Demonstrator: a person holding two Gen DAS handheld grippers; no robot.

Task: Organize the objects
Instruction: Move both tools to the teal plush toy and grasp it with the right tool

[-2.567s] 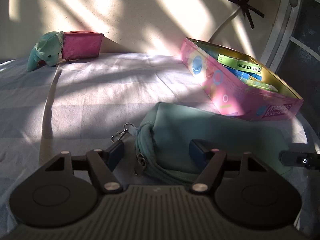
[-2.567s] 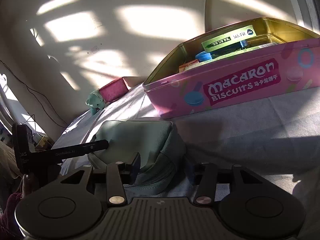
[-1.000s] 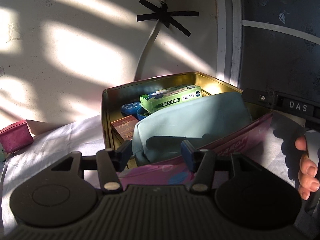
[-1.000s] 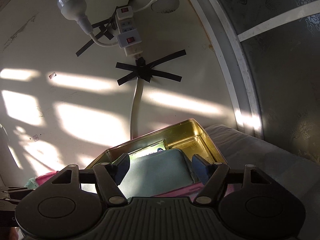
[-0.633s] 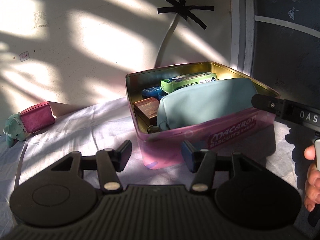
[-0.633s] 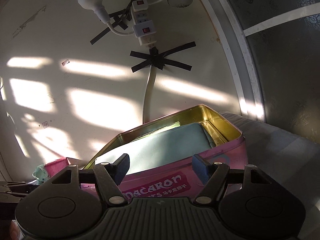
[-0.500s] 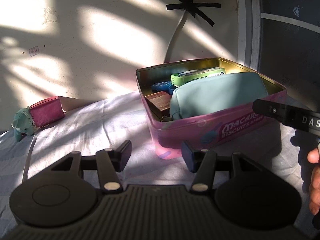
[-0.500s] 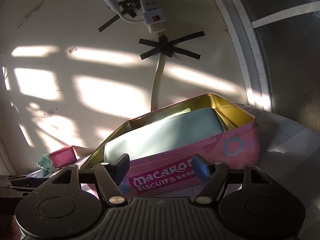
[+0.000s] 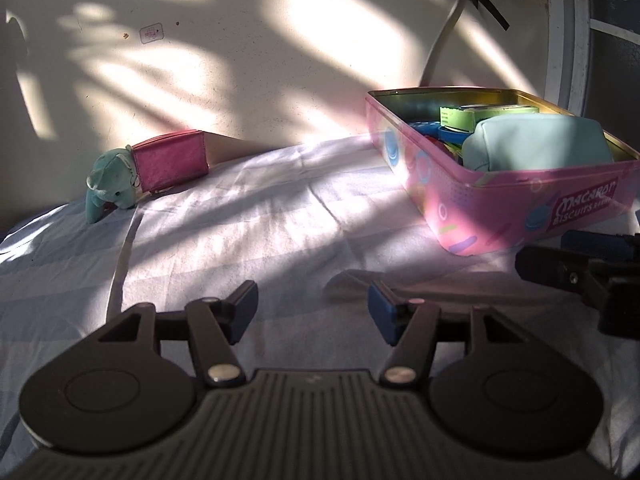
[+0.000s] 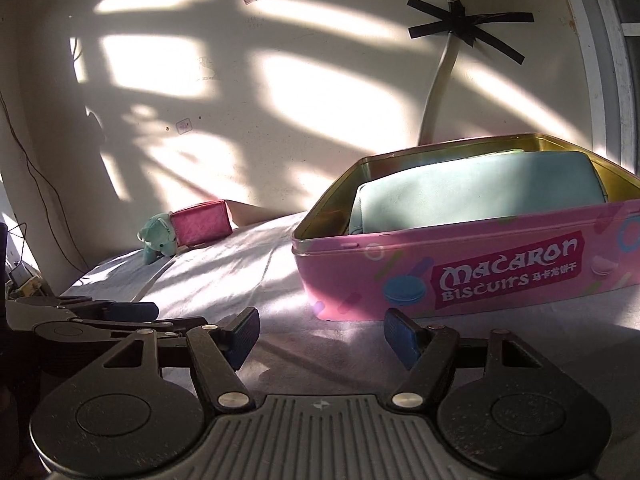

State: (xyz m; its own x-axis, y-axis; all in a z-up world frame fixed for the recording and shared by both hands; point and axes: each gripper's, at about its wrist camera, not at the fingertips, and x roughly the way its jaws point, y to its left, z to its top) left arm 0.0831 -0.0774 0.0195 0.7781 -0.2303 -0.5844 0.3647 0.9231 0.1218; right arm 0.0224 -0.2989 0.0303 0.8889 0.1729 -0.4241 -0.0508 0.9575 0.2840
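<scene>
A teal pouch [image 9: 538, 144] lies inside the open pink Macaron biscuit tin [image 9: 500, 204], on top of green and blue boxes; it also shows in the right wrist view [image 10: 476, 196], in the tin [image 10: 460, 276]. My left gripper [image 9: 312, 310] is open and empty, low over the sheet, short of the tin. My right gripper [image 10: 320, 334] is open and empty in front of the tin. A teal plush elephant [image 9: 110, 188] and a pink purse [image 9: 170, 160] lie at the far left by the wall.
A white-and-blue sheet [image 9: 240, 216] covers the surface. A wall with a taped cable [image 10: 448, 40] stands behind. The right gripper shows at the right edge of the left wrist view [image 9: 592, 264]; the left gripper shows at the left of the right wrist view [image 10: 100, 316].
Both grippers let go of the teal pouch in the tin, then drew back and lowered toward the sheet. The left view has swung left, bringing the elephant and purse closer to centre.
</scene>
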